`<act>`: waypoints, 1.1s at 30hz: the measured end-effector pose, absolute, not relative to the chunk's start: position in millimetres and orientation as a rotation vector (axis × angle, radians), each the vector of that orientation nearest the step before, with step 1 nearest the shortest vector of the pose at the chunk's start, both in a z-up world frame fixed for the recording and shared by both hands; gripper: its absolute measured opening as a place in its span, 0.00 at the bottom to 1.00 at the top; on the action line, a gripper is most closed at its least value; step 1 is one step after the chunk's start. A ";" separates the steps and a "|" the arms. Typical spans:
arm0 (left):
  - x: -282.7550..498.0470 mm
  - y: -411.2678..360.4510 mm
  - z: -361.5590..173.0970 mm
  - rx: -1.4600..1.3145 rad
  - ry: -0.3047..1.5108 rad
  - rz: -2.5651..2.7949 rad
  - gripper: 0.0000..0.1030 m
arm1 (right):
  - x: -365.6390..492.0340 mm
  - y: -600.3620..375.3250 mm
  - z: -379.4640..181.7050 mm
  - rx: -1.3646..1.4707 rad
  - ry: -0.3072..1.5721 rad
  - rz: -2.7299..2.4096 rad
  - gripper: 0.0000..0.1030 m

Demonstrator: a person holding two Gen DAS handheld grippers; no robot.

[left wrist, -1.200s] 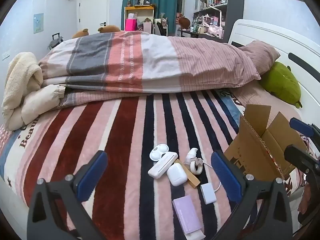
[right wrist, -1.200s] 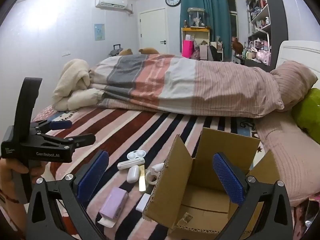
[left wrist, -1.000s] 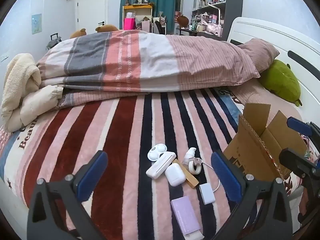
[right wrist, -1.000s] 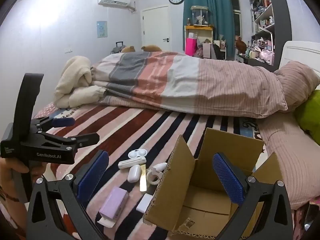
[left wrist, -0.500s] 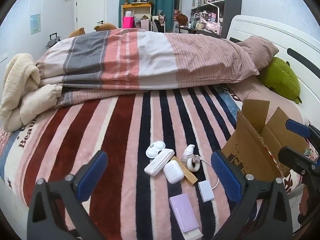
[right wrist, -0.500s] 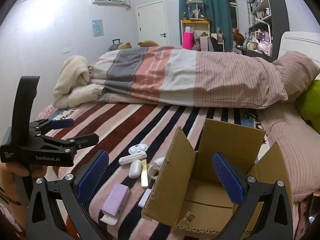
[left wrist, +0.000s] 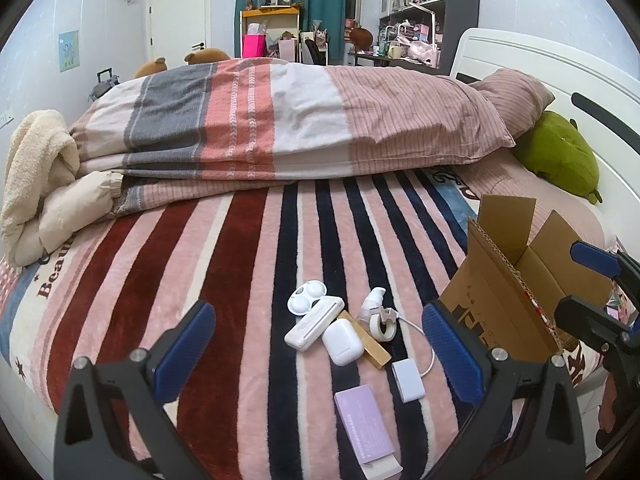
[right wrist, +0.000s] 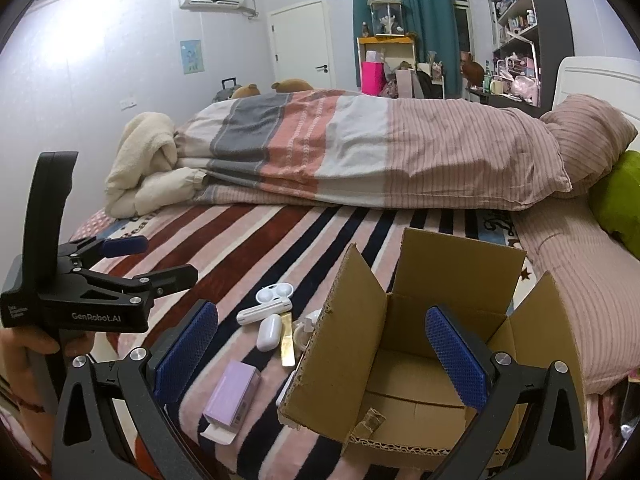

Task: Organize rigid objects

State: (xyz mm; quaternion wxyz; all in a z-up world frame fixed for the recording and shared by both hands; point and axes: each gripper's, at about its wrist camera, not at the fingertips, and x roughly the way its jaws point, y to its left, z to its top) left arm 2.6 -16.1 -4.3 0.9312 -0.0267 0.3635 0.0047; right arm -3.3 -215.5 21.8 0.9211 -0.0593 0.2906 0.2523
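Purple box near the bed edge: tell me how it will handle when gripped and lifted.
The purple box looks like thin cardboard, so probably light and easily dented by hard squeezing. Its end flap hangs open, so anything inside might slide out if tilted. It lies flat on the plush blanket, so it seems unlikely to roll.

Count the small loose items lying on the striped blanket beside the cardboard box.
8: contact lens case, long white case, earbud case, gold bar, tape roll, white bottle, charger, purple box. More may hide underneath.
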 end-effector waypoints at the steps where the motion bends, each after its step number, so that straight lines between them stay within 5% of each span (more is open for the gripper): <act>1: 2.3 -16.2 -4.3 -0.054 0.744 0.010 1.00 | -3.3 -215.5 21.8 -0.121 0.597 0.519 1.00; 33: 1.2 -11.4 -4.6 -0.049 0.743 0.017 1.00 | -10.0 -217.5 17.5 -0.110 0.615 0.537 1.00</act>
